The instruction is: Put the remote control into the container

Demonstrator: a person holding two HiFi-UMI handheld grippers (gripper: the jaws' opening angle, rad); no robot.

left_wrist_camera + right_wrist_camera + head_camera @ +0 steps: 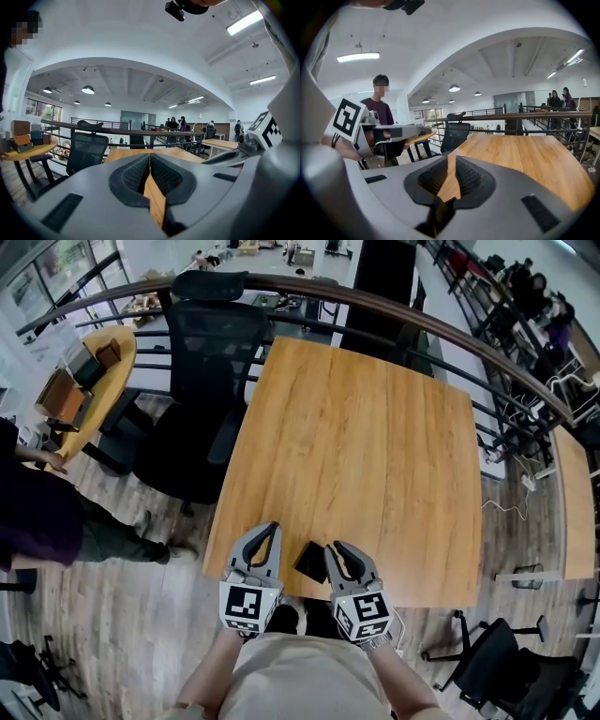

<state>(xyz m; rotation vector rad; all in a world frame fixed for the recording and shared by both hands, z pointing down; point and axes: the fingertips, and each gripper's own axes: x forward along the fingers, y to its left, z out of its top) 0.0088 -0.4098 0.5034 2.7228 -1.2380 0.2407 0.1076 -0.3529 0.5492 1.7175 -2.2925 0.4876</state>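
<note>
Wood tabletop (375,446), near edge: dark flat item (311,562), prob. the remote, lay between 2 grippers. Left gripper (272,525) jaws were closed, empty; right gripper (331,546) jaws slightly apart, empty. Est. light, rigid, slick: grip across long sides.

A dark flat object (309,562) beside the right gripper (336,551) is too indistinct to identify; the left edge cuts a bystander (37,512).

Both claws held low, side by side, jaws pointing away from the body.

Left gripper (270,528): jaws closed tip to tip, nothing between them. Right gripper (334,547), just to its right: tips a thin slit apart, pads pressing on nothing. Left marker cube (249,606) and right marker cube (363,615) sit behind the jaws. Left forearm (208,673) and right forearm (403,679) splay back from them.
</note>
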